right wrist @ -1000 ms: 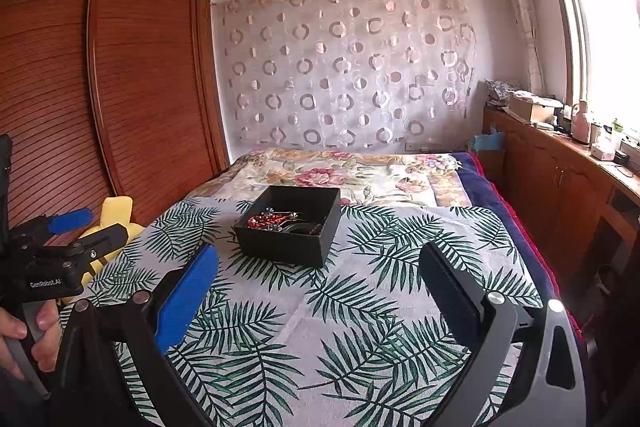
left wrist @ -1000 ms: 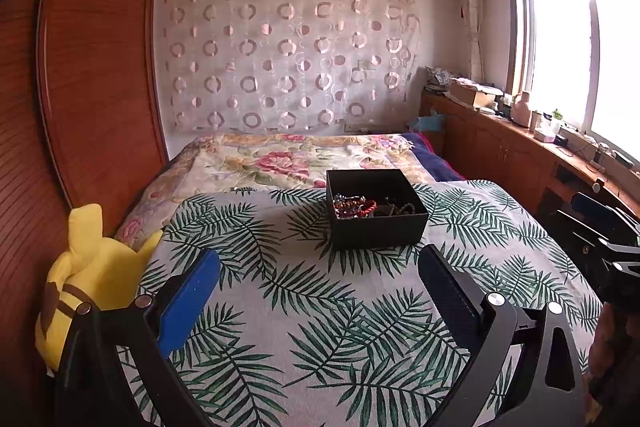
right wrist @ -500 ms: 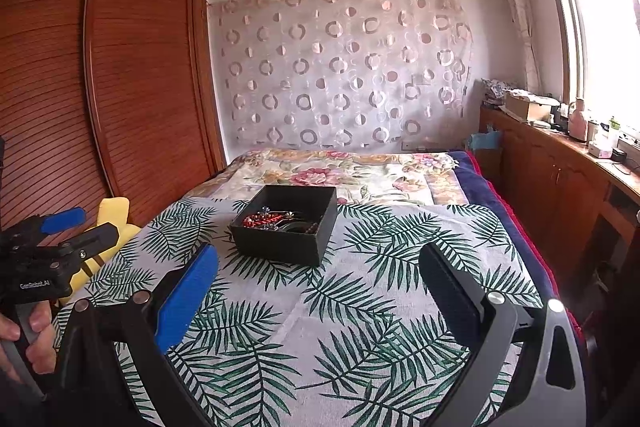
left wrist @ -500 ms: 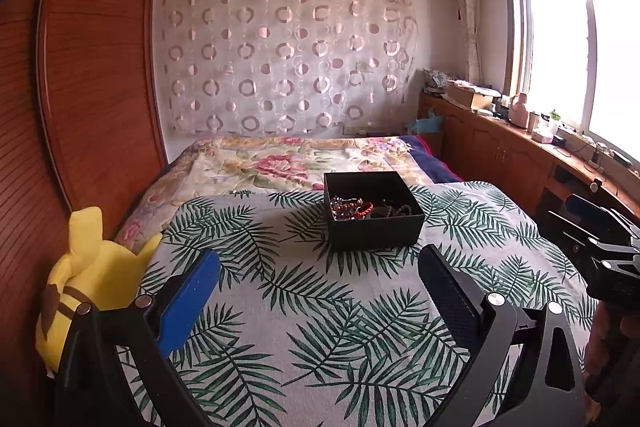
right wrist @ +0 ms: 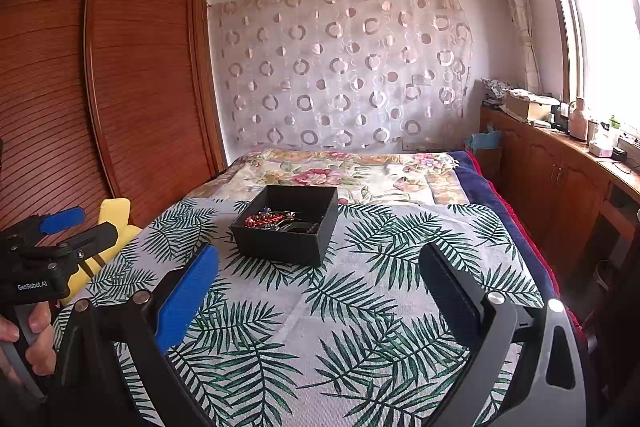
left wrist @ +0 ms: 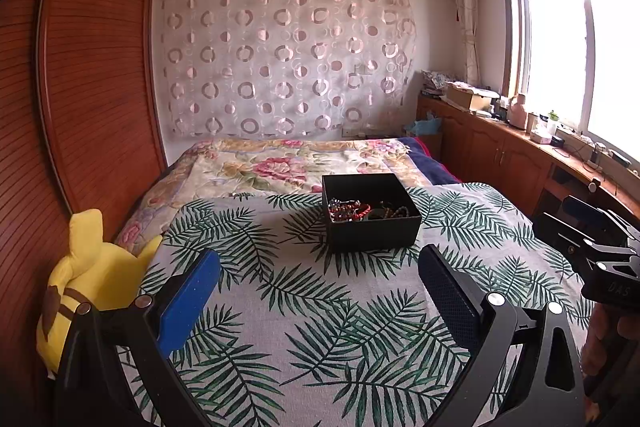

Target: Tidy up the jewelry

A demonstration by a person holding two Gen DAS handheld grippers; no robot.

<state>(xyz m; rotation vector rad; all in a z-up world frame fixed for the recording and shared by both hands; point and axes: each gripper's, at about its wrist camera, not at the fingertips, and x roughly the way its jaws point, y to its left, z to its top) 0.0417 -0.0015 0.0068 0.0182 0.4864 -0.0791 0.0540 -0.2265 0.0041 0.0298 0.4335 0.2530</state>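
Observation:
A black open box point(left wrist: 370, 233) sits on the palm-leaf cloth point(left wrist: 320, 307) on the bed; it also shows in the right wrist view point(right wrist: 290, 247). Inside lie red bead bracelets point(left wrist: 352, 211) point(right wrist: 264, 219) and darker bead strands point(left wrist: 394, 213). My left gripper point(left wrist: 318, 271) is open and empty, well short of the box. My right gripper point(right wrist: 318, 267) is open and empty, also short of the box. Each gripper shows at the edge of the other's view, the right one point(left wrist: 592, 227) and the left one point(right wrist: 60, 227).
A yellow plush toy point(left wrist: 88, 283) lies at the bed's left edge against the wooden wardrobe point(left wrist: 96, 75). A floral blanket point(left wrist: 288, 163) covers the far bed. A wooden counter point(left wrist: 520, 147) with clutter runs under the window on the right.
Both grippers have lifted and drifted back slightly; the box sits a little lower in both views. Nothing was grasped or released.

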